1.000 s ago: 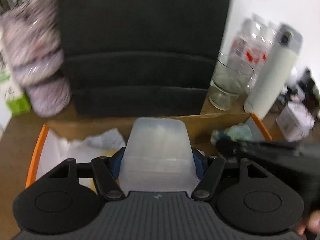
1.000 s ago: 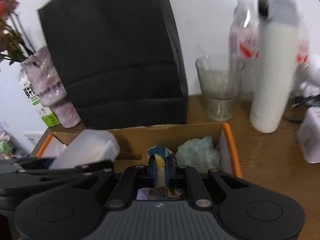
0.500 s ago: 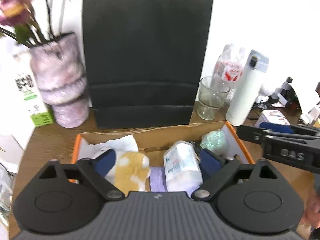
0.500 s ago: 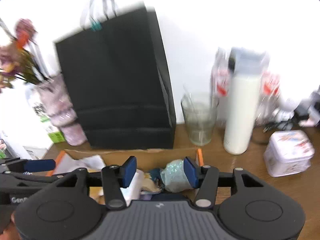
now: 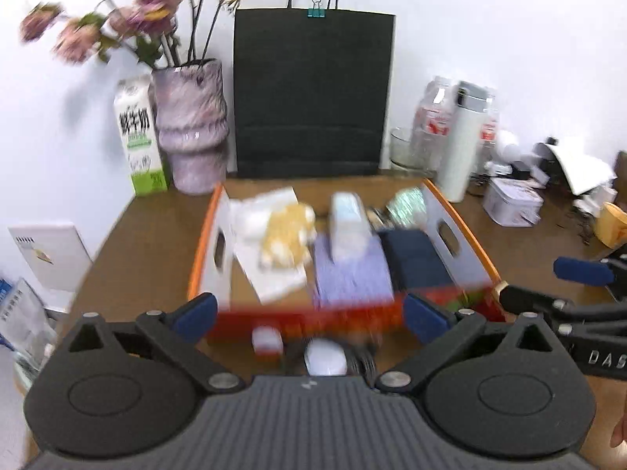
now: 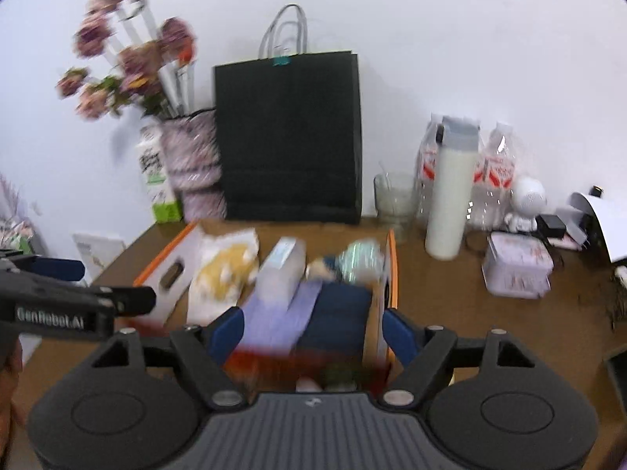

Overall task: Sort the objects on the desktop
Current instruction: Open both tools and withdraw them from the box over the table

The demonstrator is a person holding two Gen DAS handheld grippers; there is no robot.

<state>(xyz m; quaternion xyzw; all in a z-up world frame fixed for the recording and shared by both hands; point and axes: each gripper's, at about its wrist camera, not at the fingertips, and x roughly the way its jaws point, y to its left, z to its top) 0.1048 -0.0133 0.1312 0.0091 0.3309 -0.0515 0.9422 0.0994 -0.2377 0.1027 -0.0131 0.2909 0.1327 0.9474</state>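
Okay, left wrist view first: my left gripper (image 5: 309, 315) is spread wide and empty, hanging over the near edge of the orange-rimmed box (image 5: 462, 227) on the tabletop (image 5: 149, 235). The sorted things sit inside: a yellow and white plush (image 5: 288, 235) on white paper, a tissue pack (image 5: 348, 221) lying on a lilac cloth (image 5: 352, 274), and a dark blue item (image 5: 415, 256) at the right. Just near of the box I make out a small white and red object (image 5: 267, 342) and a white rounded one (image 5: 325, 358), both blurred. Risk, I'd say: dropping straight down could clip the box's near wall and shove it.

Right wrist view now: my right gripper (image 6: 313, 331) is also spread with nothing in it, poised over the box's near right corner. The picture is smeared, so I'm judging loosely. Far behind stand a black paper bag (image 6: 288, 137), a flower vase (image 6: 194, 160), a glass cup (image 6: 394, 199) and a white flask (image 6: 448, 196); a tin (image 6: 517, 264) sits to the right. Swinging wide right could topple that tall flask or the cup. The left gripper lies close at the left, so a crossing reach could knock the two together.
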